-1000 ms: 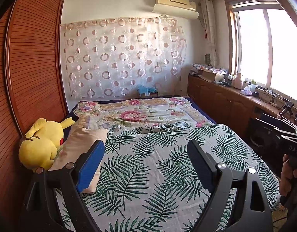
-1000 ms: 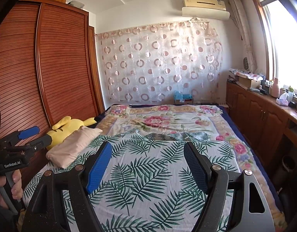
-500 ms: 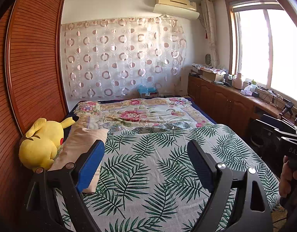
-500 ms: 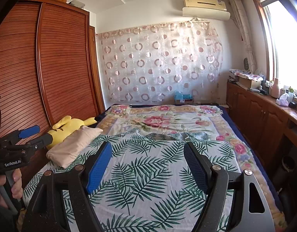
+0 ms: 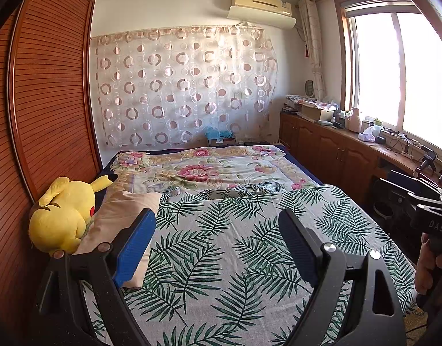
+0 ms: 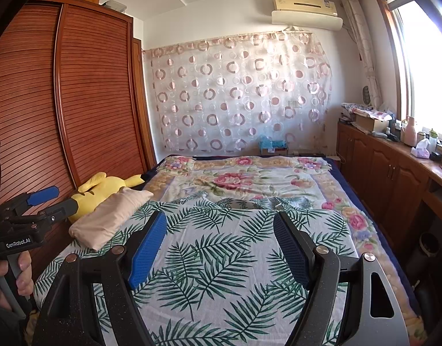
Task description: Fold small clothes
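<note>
The black left gripper (image 5: pixel 216 239) and black right gripper (image 6: pixel 219 242), both with blue pads, hover released and empty over the near end of the bed's white palm-leaf sheet (image 6: pixel 221 265). No small clothes can be made out. A beige pillow (image 5: pixel 120 219) and yellow plush toy (image 5: pixel 62 216) lie along the bed's left edge; a floral quilt (image 6: pixel 235 178) covers the far end.

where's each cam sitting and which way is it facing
Left wrist: on the left gripper, open, facing along the bed toward the curtain; a hand at right.
Right wrist: on the right gripper, open, same direction; a hand at left.
Shared: bed, curtain, yellow plush toy, pillow.
</note>
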{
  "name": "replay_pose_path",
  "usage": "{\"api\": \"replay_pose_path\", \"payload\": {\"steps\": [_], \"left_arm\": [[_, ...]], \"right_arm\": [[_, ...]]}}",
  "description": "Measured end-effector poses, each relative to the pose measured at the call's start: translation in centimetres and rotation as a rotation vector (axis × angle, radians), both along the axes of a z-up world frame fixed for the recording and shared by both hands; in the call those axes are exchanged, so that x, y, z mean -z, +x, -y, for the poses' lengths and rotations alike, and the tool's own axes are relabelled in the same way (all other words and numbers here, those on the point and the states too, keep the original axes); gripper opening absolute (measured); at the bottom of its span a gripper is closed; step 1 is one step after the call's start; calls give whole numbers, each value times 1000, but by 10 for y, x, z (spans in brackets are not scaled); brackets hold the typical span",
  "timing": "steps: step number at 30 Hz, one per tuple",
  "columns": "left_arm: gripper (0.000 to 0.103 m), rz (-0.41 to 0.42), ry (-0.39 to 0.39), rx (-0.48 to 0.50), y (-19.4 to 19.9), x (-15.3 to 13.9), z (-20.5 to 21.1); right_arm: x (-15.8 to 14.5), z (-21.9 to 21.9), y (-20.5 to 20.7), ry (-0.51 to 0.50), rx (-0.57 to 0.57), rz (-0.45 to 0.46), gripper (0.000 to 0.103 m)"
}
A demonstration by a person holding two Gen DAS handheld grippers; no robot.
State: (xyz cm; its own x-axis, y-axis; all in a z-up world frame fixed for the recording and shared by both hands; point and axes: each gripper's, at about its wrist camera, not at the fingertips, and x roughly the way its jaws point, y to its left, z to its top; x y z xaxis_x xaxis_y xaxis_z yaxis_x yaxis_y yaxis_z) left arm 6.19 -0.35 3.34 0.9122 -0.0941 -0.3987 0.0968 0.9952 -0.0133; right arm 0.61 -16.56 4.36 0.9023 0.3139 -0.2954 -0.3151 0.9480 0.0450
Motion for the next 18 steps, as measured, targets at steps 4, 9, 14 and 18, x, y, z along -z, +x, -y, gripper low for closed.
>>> {"api": "replay_pose_path", "payload": {"steps": [4,9,14,18], "left_arm": [[88,0,0,0,1,0,0],[88,0,0,2,0,0,0],[88,0,1,1,1,0,1],[88,1,0,1,1,0,1]], "right_arm": [[0,1,0,0,-1,1,78],[0,0,0,0,-1,1,78],[1,1,1,0,-2,1,78],[1,1,1,0,-2,1,78]]}}
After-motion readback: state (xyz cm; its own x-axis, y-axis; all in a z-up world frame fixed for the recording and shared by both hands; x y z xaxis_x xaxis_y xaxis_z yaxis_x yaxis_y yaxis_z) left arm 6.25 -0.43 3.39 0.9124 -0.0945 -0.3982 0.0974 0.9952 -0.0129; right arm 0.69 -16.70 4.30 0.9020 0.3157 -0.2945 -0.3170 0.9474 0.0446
